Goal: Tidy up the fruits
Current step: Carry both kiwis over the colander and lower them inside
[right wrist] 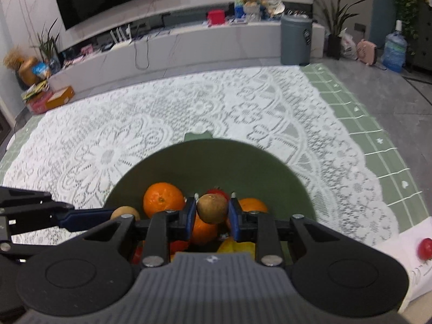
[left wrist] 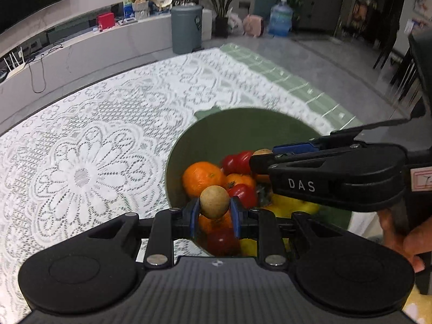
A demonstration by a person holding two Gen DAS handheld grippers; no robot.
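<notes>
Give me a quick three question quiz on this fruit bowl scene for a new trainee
1. True or false: both grippers grip a small brown fruit.
2. What colour is the bowl? A) white B) green C) blue
3. Fill in: the largest round fruit by the bowl's left wall is an ____.

Key:
1. True: left gripper clamps a brown fruit; right gripper clamps another brown fruit.
2. B
3. orange
</notes>
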